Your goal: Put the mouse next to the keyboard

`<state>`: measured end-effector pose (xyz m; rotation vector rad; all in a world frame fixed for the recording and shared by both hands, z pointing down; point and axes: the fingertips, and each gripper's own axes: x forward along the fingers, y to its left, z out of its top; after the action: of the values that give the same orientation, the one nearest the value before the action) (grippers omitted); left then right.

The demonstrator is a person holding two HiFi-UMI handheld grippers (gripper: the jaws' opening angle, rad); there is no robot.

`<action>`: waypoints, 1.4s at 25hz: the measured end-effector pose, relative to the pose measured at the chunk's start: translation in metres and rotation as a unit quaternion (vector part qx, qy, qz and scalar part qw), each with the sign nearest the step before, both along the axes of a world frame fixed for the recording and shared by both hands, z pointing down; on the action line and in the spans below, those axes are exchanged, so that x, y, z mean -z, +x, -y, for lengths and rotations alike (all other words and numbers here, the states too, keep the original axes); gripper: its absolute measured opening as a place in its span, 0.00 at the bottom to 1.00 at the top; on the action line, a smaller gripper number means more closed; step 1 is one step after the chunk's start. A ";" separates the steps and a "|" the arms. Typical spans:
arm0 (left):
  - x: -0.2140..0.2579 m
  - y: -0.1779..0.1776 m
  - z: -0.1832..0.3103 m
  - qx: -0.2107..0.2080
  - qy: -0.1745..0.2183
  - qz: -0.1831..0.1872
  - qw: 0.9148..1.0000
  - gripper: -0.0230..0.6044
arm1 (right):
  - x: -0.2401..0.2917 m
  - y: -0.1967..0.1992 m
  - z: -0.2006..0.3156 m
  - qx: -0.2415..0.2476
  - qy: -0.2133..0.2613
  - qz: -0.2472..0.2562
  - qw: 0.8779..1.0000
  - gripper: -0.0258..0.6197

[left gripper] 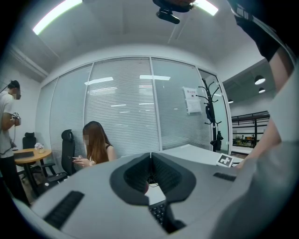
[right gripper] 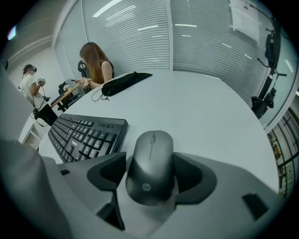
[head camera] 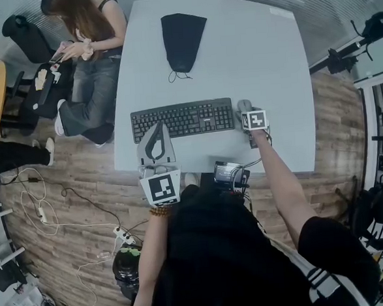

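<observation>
A dark grey mouse [right gripper: 150, 163] lies on the white table [head camera: 263, 52], just right of the black keyboard [head camera: 183, 120] and level with its right end. My right gripper [head camera: 245, 112] points steeply down over the mouse, with one jaw on each side of it. The jaws stand wide and the pads do not seem to press on the mouse [head camera: 244, 105]. In the right gripper view the keyboard [right gripper: 86, 135] lies to the left of my right gripper [right gripper: 149, 161]. My left gripper [head camera: 156, 130] hovers at the keyboard's near left edge, shut and empty; in its own view, my left gripper [left gripper: 150, 156] has its tips together.
A black pouch [head camera: 182, 38] with a cord lies at the table's far side. A seated person [head camera: 89, 38] is beside the table's far left edge. A small dark device [head camera: 231, 172] sits at the near table edge. Cables and a power strip [head camera: 122, 235] lie on the wooden floor.
</observation>
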<state>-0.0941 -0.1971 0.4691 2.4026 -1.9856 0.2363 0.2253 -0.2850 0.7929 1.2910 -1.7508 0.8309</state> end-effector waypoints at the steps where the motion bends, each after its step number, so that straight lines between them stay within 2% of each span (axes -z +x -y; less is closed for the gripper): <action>1: 0.000 0.000 0.000 -0.001 0.001 0.002 1.000 0.06 | 0.000 -0.001 -0.001 0.003 -0.001 0.000 1.000 0.56; 11: 0.004 -0.003 -0.003 -0.009 0.003 0.010 1.000 0.06 | 0.028 -0.006 0.005 0.020 0.032 -0.022 0.999 0.57; 17: 0.009 0.002 -0.004 -0.023 0.009 0.014 1.000 0.06 | 0.057 -0.001 0.013 0.016 0.061 -0.012 0.998 0.57; 26: 0.020 0.001 0.004 -0.033 0.025 0.010 0.999 0.06 | 0.128 -0.004 0.033 0.014 0.136 0.019 0.990 0.57; 30: 0.030 0.006 0.011 -0.046 0.035 0.020 0.998 0.06 | 0.165 -0.011 0.041 0.017 0.176 0.029 0.984 0.57; 35: 0.046 0.008 0.020 -0.052 0.054 0.016 0.997 0.06 | 0.217 -0.022 0.048 0.025 0.223 0.049 0.973 0.56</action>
<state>-0.0865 -0.2174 0.4234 2.5878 -1.9364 0.1727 0.2033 -0.3330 0.5761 1.5028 -2.1207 0.4927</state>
